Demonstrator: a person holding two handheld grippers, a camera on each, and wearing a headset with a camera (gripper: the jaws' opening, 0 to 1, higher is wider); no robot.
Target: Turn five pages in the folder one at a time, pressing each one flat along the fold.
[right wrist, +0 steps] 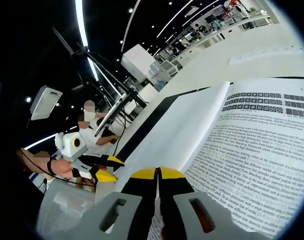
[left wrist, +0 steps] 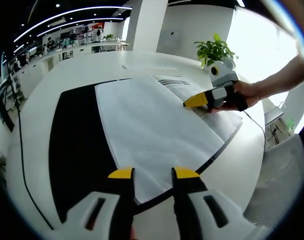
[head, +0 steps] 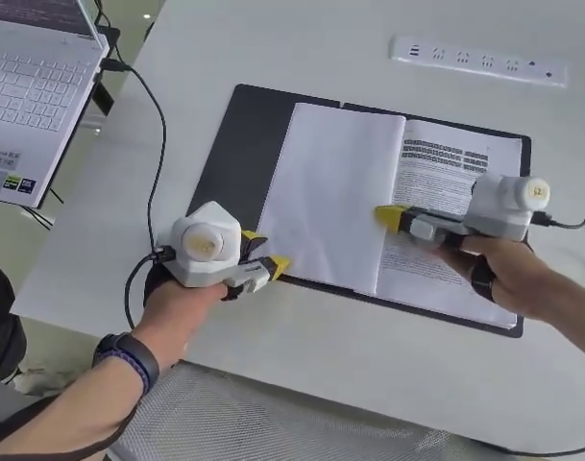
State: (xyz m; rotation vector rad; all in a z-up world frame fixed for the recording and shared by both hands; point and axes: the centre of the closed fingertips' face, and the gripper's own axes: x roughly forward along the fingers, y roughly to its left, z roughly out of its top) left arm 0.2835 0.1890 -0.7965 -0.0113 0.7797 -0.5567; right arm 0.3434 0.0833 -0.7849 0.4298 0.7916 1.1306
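A black folder [head: 234, 144] lies open on the white table. A blank white page [head: 330, 192] lies over its left half, and a printed page [head: 446, 168] lies on the right. My right gripper [head: 389, 217] is shut, its yellow tips resting at the fold between the two pages [right wrist: 156, 174]. The printed page [right wrist: 261, 145] runs to its right and the blank page [right wrist: 181, 130] to its left. My left gripper [head: 265, 250] is open at the blank page's near left corner. Between its jaws [left wrist: 153, 173] lies the page's edge [left wrist: 142, 150]. The right gripper [left wrist: 189, 102] shows beyond it.
A laptop [head: 28, 86] sits at the far left with a black cable [head: 159, 125] running past the folder. A white power strip [head: 479, 60] lies at the back right. The table's front edge [head: 302, 384] is close below the folder. A potted plant [left wrist: 214, 50] stands beyond.
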